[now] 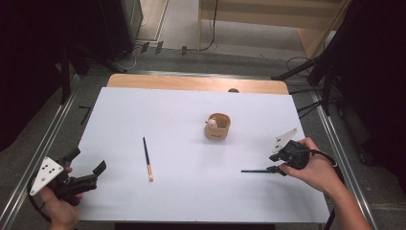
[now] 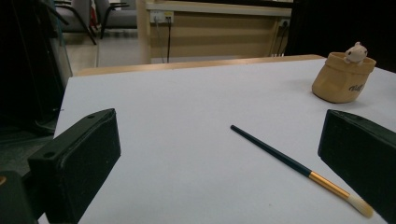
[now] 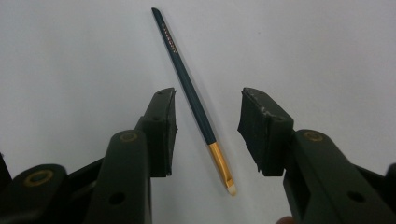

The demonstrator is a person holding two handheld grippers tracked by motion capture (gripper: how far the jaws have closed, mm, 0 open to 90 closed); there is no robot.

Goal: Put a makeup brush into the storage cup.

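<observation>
Two paintbrushes lie on the white sheet (image 1: 182, 110). One brush (image 1: 147, 159) with a dark handle, gold ferrule and pale bristles rests left of centre, also ahead of the left gripper's jaws as the brush (image 2: 299, 168). The second brush (image 1: 256, 170) lies at the right, and in the right gripper view this brush (image 3: 191, 100) runs flat between the jaws. My right gripper (image 1: 273, 163) (image 3: 209, 100) is open and straddles it, pads apart from the handle. My left gripper (image 1: 87, 161) (image 2: 219, 140) stands open at the near left corner, holding nothing.
A tan pot (image 1: 218, 127) (image 2: 342, 78) with a small pale toy figure (image 2: 356, 51) peeking from it stands right of centre. A wooden strip (image 1: 196, 83) borders the table's far edge. Metal rails run along both sides, with cables and stands beyond.
</observation>
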